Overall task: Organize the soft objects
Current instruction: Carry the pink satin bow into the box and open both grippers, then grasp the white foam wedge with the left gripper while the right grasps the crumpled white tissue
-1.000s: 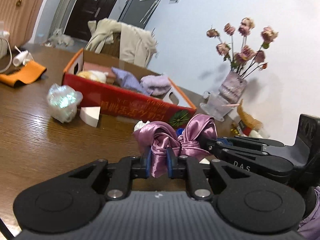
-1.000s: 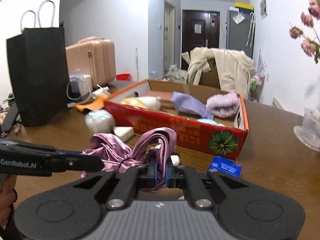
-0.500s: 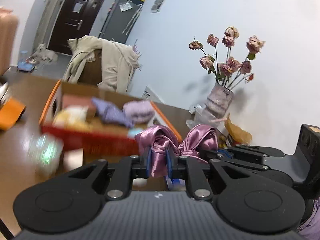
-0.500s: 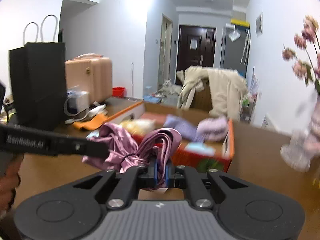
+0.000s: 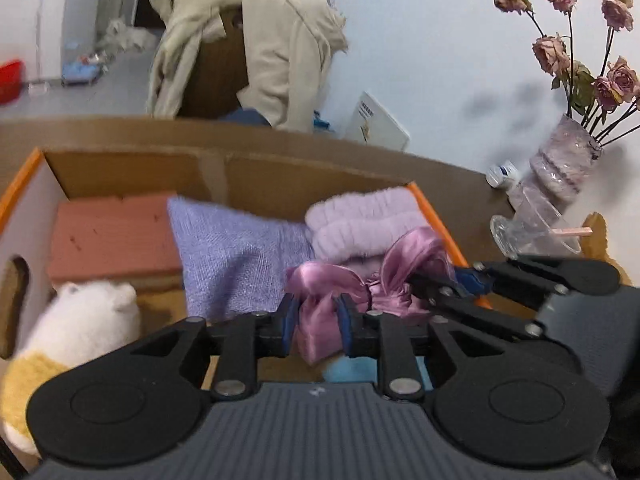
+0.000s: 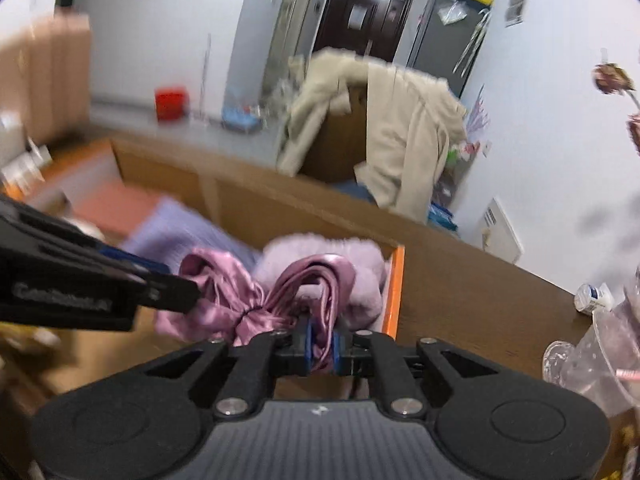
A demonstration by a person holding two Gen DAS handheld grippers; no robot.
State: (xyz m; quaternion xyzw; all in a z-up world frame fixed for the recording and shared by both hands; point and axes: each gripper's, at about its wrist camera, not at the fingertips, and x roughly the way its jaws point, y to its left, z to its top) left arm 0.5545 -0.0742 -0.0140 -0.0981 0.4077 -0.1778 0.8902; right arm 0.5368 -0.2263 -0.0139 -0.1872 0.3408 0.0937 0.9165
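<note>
Above the cardboard box (image 5: 132, 168), both grippers held the pink satin scrunchie (image 5: 320, 312): right gripper (image 6: 321, 343) clamped, left gripper's (image 5: 315, 322) jaws opening.

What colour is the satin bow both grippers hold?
Shiny pinkish-purple satin bow; clearest in the left wrist view.

Left wrist cam: we look fwd and down along fingers, close over cardboard box (image 5: 120, 168), vase (image 5: 560, 168) at right. Right wrist cam: same heading, from further right. Both share satin scrunchie (image 6: 256, 300), box, coat-draped chair (image 6: 376, 128).
</note>
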